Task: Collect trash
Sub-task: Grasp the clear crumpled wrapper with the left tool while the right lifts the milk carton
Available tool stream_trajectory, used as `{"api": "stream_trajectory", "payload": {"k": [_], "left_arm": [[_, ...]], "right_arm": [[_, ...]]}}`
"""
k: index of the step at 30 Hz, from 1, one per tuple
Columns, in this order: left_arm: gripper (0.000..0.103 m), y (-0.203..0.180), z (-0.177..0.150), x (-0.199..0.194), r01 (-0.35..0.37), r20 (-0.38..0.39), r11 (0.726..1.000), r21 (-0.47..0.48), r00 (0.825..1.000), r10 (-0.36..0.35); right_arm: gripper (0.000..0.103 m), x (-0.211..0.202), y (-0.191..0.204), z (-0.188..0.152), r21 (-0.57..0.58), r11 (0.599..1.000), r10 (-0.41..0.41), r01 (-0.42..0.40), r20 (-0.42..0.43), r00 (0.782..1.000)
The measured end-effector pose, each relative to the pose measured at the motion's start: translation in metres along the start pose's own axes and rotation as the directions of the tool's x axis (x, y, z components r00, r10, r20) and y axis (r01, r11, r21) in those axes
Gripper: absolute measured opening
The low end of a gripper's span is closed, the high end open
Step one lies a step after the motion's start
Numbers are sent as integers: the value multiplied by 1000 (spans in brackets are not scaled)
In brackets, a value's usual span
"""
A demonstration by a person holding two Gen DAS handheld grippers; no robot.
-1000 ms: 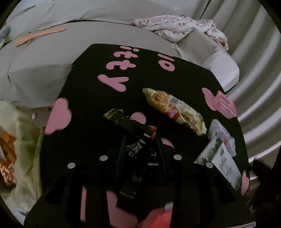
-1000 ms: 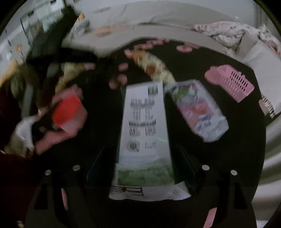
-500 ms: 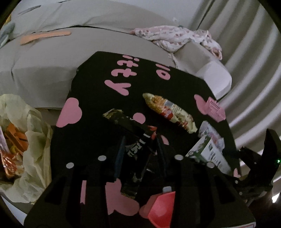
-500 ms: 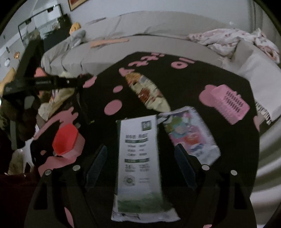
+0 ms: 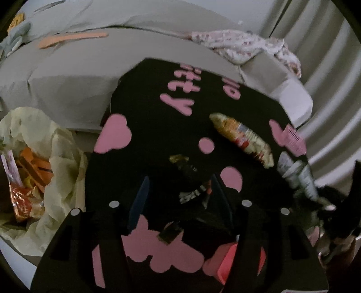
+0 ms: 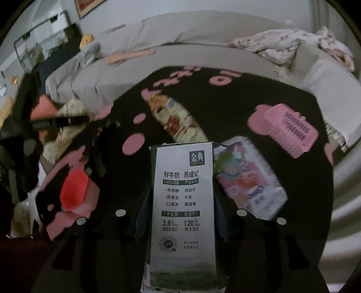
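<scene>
While the right tool (image 6: 180, 198) grips a milk carton (image 6: 183, 202), wrappers fill the bag (image 5: 61, 157).

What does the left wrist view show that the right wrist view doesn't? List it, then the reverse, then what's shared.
Left only: the orange and foil trash inside the cream trash bag.
Right only: the printed face of the milk carton held in the right gripper, and a framed picture.
Both: the noodle packet, pink basket, black table and red cup.

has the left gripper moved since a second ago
Yes. The left gripper, shut on the dark wrapper, has swung left: the trash bag shows more, the noodle packet sits further right.
</scene>
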State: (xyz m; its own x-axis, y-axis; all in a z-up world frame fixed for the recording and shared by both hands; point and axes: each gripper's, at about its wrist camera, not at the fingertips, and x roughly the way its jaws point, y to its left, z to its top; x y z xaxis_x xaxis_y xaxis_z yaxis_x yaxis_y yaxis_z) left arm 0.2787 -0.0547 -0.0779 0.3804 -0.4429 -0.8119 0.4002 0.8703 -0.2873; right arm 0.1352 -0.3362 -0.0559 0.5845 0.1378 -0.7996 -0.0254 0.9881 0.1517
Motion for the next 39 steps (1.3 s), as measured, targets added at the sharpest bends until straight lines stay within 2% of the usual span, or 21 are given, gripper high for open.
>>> {"api": "stream_trajectory", "payload": {"k": [4, 7, 11, 13, 15, 17, 23, 32, 39], "left_arm": [[55, -6, -8, 20, -50, -58, 998, 47, 997, 53], [55, -12, -11, 31, -28, -86, 999, 47, 996, 31], [51, -24, -11, 43, -40, -96, 997, 73, 994, 46], [46, -30, -7, 46, -36, -95, 995, 88, 995, 44], [31, -35, -4, 48, -11, -103, 996, 84, 995, 20], [23, -41, -3, 48, -7, -100, 995, 98, 995, 16], [15, -54, -5, 35, -22, -55, 991, 134, 998, 30], [15, -68, -6, -20, -61, 66, 981, 185, 997, 50], [15, -74, -9, -67, -61, 162, 981, 186, 986, 30]], "right_arm": [[48, -18, -13, 0, 48, 999, -8, 5, 43, 999], [48, -25, -19, -4, 62, 998, -28, 25, 54, 998], [48, -28, -23, -14, 62, 997, -58, 55, 46, 997], [48, -28, -25, -19, 63, 996, -69, 66, 43, 997], [48, -29, -26, -23, 69, 995, -71, 68, 44, 997], [48, -31, -28, -26, 75, 995, -76, 73, 47, 996], [48, -33, -25, -29, 65, 995, -79, 75, 62, 995], [48, -44, -5, -22, 23, 999, -50, 47, 119, 992], [48, -60, 16, -10, -12, 1000, -21, 24, 187, 982]]}}
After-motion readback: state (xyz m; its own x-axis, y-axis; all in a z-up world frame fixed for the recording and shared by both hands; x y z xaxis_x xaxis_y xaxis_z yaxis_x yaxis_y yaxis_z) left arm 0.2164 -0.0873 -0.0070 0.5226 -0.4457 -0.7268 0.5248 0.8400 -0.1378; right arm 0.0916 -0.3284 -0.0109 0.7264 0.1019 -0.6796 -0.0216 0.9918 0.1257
